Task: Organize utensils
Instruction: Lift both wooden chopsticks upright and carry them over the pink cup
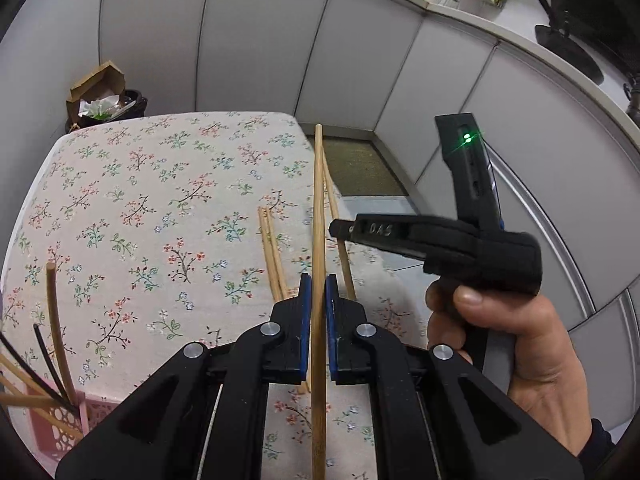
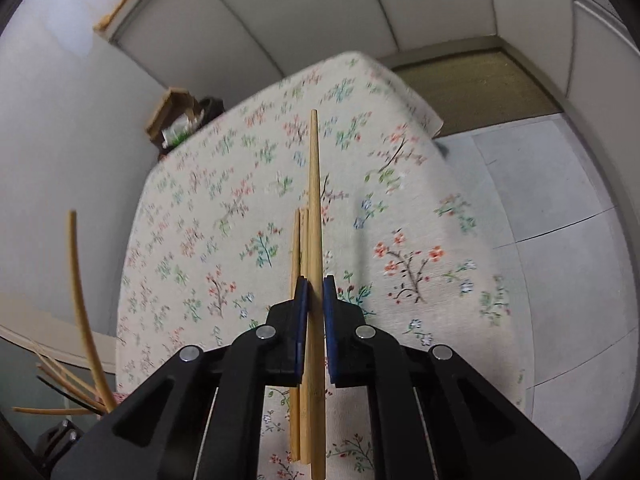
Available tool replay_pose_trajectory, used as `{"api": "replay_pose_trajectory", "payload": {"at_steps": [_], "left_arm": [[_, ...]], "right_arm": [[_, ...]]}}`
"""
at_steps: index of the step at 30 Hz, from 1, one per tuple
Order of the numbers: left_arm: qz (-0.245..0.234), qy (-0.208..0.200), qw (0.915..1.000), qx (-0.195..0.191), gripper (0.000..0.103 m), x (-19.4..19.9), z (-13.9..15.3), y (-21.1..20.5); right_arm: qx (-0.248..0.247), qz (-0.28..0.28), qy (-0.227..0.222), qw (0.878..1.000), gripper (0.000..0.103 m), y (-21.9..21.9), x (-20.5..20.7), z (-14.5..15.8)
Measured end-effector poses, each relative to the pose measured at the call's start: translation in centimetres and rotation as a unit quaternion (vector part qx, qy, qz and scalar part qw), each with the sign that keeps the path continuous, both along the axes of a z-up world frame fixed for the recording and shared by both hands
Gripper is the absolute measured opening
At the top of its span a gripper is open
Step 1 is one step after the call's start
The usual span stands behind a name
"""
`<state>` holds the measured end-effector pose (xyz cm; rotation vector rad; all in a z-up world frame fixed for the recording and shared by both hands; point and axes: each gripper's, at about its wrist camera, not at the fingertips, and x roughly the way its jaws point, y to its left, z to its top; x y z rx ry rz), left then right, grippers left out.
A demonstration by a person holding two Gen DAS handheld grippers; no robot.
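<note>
Over the floral tablecloth point(image 1: 140, 208), each hand-held gripper point(image 1: 319, 280) point(image 2: 316, 282) pinches one tapered wooden chopstick point(image 1: 318, 216) point(image 2: 313, 184).

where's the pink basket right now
In the left wrist view, the pink basket sits at the bottom-left corner on the floral tablecloth, holding upright chopsticks, left of the left gripper.

Right tool point(image 2: 315, 296) clamped on a bamboo chopstick point(image 2: 314, 200), two loose chopsticks point(image 2: 299, 240) on the floral tablecloth point(image 2: 420, 220) below.
</note>
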<state>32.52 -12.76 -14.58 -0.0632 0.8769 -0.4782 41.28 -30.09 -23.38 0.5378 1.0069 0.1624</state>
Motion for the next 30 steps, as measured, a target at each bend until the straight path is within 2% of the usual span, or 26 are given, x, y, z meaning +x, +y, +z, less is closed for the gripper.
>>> {"api": "replay_pose_trajectory", "payload": {"at_steps": [5, 10, 15, 18, 21, 24, 27, 30], "left_arm": [[-0.019, -0.026, 0.9992, -0.025, 0.006, -2.7, 1.8, 0.1], [-0.030, -0.077, 0.9942, -0.068, 0.006, -6.4, 5.7, 2.3], [-0.011, -0.166, 0.9811, -0.098, 0.006, -9.9, 9.9, 7.1], [0.028, -0.211, 0.9720, -0.100, 0.006, -10.8, 11.1, 10.9], [0.070, -0.213, 0.9693, -0.101, 0.006, -10.1, 10.6, 14.0], [0.108, -0.203, 0.9682, -0.098, 0.006, -9.0, 8.9, 16.5], [0.131, -0.188, 0.9683, -0.099, 0.006, -8.3, 7.4, 18.1], [0.148, -0.193, 0.9652, -0.096, 0.006, -8.0, 6.4, 19.2]], "right_arm": [[0.017, -0.027, -0.075, 0.997, 0.008, -0.9, -3.4, 5.1], [0.011, -0.024, -0.161, 0.987, 0.008, 0.3, -6.6, 10.4], [-0.003, -0.005, -0.233, 0.972, 0.008, 2.7, -9.1, 14.2], [-0.004, 0.012, -0.261, 0.965, 0.008, 4.3, -10.2, 15.6], [-0.001, 0.031, -0.281, 0.959, 0.008, 6.0, -10.9, 16.4], [-0.008, 0.054, -0.295, 0.954, 0.008, 8.3, -11.6, 16.9], [-0.013, 0.071, -0.306, 0.949, 0.008, 10.3, -12.1, 17.1], [-0.010, 0.084, -0.311, 0.947, 0.008, 11.6, -12.3, 17.0]]}}
